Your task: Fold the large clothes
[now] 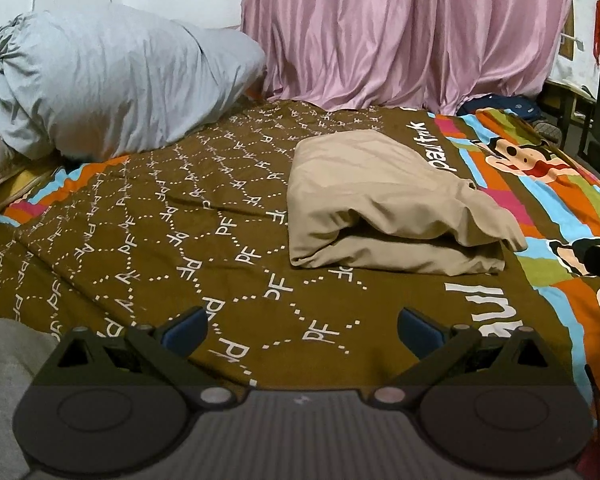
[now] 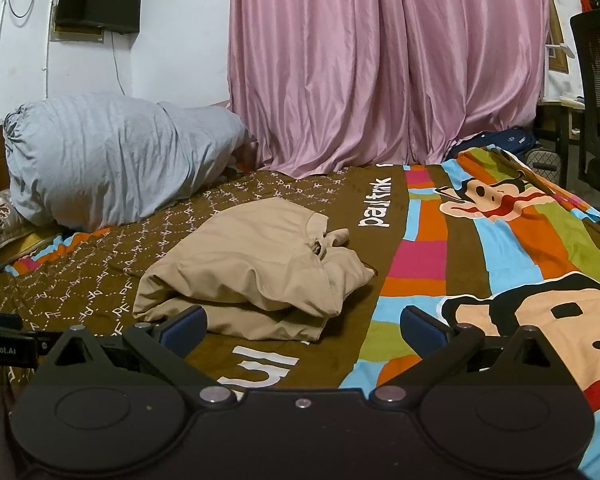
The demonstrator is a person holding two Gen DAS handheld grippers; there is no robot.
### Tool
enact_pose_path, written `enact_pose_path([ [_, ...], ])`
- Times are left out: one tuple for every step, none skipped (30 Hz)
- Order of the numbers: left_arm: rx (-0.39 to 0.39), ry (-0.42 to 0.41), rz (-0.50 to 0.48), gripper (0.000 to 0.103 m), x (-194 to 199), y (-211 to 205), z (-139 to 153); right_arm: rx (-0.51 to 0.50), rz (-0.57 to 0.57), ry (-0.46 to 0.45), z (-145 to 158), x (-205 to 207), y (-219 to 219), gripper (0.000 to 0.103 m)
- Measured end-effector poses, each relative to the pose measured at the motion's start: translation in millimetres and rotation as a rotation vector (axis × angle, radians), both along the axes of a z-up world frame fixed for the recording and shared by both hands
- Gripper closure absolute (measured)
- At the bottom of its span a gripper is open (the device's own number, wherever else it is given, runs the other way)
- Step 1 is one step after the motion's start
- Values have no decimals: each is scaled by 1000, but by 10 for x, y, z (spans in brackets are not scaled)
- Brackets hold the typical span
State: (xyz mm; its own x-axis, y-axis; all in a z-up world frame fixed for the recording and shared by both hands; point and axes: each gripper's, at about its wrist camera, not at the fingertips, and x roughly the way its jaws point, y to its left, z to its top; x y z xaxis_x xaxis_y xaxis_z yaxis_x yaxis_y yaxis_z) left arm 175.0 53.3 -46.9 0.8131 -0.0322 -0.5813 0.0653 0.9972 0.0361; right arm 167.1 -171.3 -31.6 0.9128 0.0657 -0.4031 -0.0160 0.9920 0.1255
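Beige garment lies folded into a loose bundle on the bedspread, seemingly nearly done, while the left tool and right tool hover near it, spread wide and empty.

bedspread patterned | grey bundle by pink curtain | wall TV

A folded beige garment lies on the patterned bedspread, beyond the left gripper's spread fingers.
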Motion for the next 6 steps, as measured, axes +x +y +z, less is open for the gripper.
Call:
enact_pose_path([
  [1,3,1,1,3,2,-3,1,0,1,-2,0,3,1],
  [1,5,2,1,7,3,-5,1,1,2,-6,-2,2,1],
  [2,6,3,1,8,4,-6,2,2,4,-11,-1,0,1],
  [2,7,4,1,9,6,-8,1,2,4,-13,-3,6,1],
  [2,8,4,1,13,13,-10,2,3,4,-16,-2,1,1],
  [3,10,6,1,15,14,-12,2,3,4,-15,0,-2,1],
])
